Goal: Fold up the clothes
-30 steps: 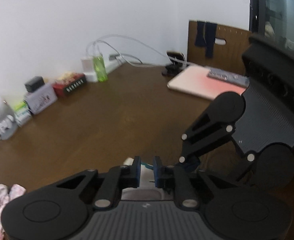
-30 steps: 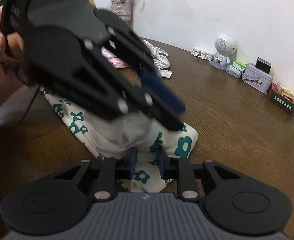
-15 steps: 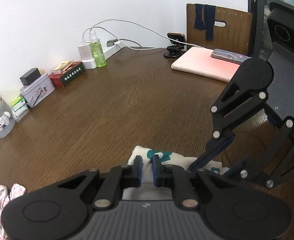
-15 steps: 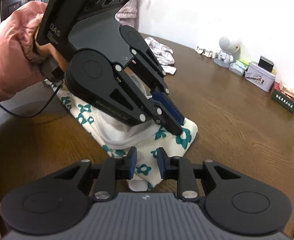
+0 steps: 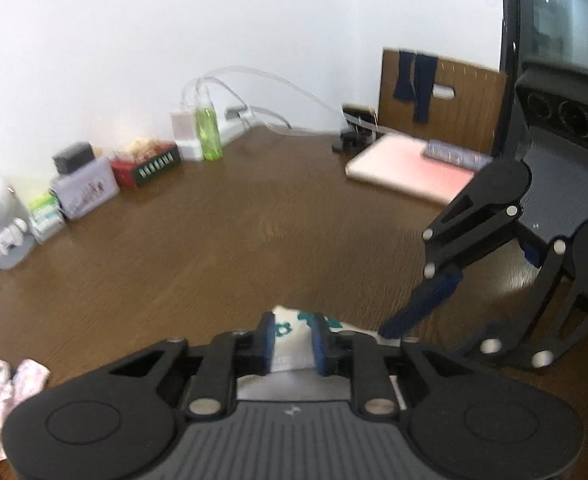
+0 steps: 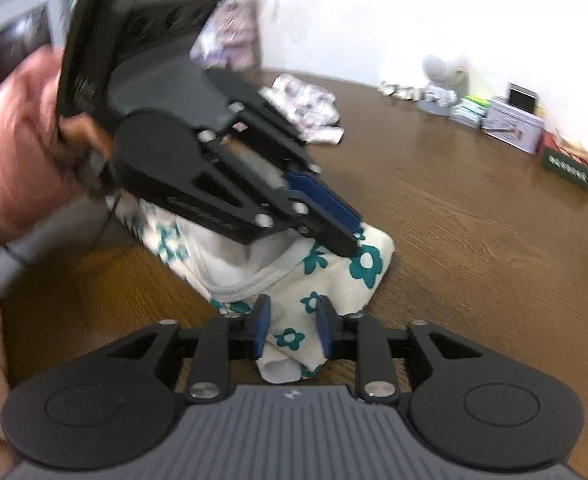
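My left claw [image 5: 292, 338] and my right claw [image 6: 292, 328] are both opening. The flowery cloth [image 6: 334, 276] lies folded on the brown bench [image 6: 474, 240], and a bit of it sits between each claw's jaws, but the pads look loose on it now.

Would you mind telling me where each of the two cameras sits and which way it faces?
Left wrist: on the left gripper, looking down across the wooden table toward the wall; the right gripper shows.
Right wrist: on the right gripper, looking over the flowered garment; the left gripper and a hand show.
Shared: garment, table; both jaws are opening around cloth.
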The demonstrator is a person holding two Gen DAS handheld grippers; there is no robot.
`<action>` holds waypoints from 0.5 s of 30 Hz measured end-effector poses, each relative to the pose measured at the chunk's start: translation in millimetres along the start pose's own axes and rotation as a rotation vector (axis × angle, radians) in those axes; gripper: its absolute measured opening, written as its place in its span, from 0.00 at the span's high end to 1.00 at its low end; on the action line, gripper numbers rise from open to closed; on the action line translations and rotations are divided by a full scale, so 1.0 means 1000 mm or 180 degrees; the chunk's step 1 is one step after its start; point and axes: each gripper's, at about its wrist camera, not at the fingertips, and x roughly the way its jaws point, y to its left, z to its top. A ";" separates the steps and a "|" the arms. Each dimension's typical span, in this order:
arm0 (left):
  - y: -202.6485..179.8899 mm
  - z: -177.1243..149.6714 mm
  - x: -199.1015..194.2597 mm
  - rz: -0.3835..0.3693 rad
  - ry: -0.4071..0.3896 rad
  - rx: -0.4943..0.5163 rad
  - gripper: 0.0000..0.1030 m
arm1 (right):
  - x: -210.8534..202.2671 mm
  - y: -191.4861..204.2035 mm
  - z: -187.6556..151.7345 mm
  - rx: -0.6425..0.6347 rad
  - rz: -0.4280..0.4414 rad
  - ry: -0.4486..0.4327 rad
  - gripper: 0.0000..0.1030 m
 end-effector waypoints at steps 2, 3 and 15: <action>-0.004 0.001 -0.010 -0.0012 -0.0092 -0.0011 0.81 | -0.012 -0.004 -0.001 0.0184 0.0074 -0.0097 0.33; -0.007 0.002 -0.012 -0.0022 -0.0113 -0.0005 0.81 | -0.018 -0.005 -0.002 0.0267 0.0115 -0.0134 0.25; -0.026 -0.016 -0.003 0.0195 0.0113 0.0172 0.83 | -0.033 -0.011 -0.005 0.0863 -0.0240 -0.0172 0.00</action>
